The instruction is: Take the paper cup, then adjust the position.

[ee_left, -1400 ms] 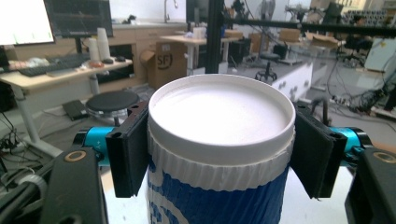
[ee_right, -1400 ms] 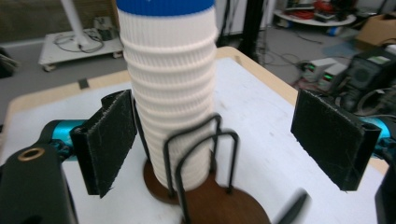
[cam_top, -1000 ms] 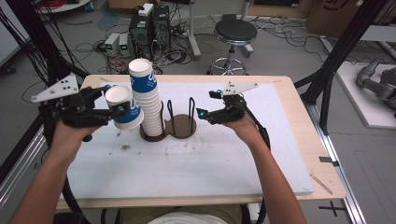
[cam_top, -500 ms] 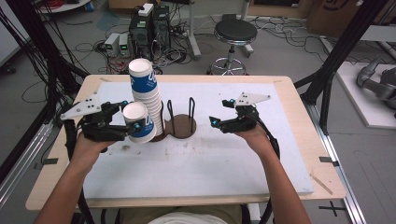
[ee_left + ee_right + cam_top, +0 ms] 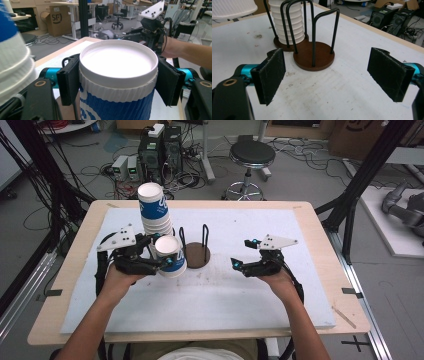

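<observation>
High view. Left gripper (image 5: pixel 159 262) at left of centre, held in a hand (image 5: pixel 117 281) entering from the lower left; jaws clamped on the sides of a blue-and-white paper cup (image 5: pixel 170 256), mouth up and tilted a little toward the camera. Cup just in front of a tall stack of like cups (image 5: pixel 154 217) standing in a dark wire holder (image 5: pixel 196 251) at frame centre; touching or not, cannot tell. Holder's right-hand round base bare. Right gripper (image 5: pixel 238 264) at right of centre, well apart from the holder, jaws apart with nothing between. White mat on a wooden surface (image 5: pixel 320 234) under all.

Left gripper view. Cup (image 5: pixel 117 82) in mid-frame, white rim uppermost, ribbed band below it, blue print lower down. Black pads (image 5: pixel 68 83) pressed on both flanks of the cup, just under the rim. Blurred cup stack (image 5: pixel 12 57) at the left edge, close beside. Other gripper with its grey plate (image 5: pixel 153 27) at upper right, beyond the rim, a forearm trailing off right.

Right gripper view. Jaws wide apart at lower left and lower right, pads (image 5: pixel 270 75) scuffed, bare white mat between. Holder (image 5: pixel 314 56) at upper centre: brown round base with black wire hoops, free of cups. Behind it, at top, the ribbed white stack (image 5: pixel 287 22) inside the second ring of hoops. Wooden edge of the surface (image 5: pixel 372 32) along the upper right.
</observation>
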Tool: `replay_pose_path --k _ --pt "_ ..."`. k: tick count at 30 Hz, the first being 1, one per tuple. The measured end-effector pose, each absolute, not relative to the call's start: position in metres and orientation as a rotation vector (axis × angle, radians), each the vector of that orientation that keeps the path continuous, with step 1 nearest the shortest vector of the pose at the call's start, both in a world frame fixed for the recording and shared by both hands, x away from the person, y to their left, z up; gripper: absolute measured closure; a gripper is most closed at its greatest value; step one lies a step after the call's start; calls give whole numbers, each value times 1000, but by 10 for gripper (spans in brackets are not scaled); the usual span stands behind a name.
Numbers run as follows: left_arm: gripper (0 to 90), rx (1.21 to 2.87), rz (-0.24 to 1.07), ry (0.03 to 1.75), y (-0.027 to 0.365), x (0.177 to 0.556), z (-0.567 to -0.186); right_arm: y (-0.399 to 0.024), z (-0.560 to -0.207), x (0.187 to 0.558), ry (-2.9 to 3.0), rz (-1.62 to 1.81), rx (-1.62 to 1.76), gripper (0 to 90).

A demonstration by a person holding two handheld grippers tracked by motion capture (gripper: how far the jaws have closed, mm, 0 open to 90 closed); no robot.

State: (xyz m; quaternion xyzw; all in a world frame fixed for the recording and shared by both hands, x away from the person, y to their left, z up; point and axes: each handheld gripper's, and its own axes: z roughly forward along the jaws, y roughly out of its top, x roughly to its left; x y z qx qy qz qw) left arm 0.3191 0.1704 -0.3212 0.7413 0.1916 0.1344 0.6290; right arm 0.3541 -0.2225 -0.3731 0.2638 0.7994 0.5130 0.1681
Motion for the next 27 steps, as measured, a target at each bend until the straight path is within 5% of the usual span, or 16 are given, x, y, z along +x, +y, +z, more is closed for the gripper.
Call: replay_pose_path --k 27 --pt "294 1691 318 458 136 332 -333 -222 -369 347 2255 1527 718 151"
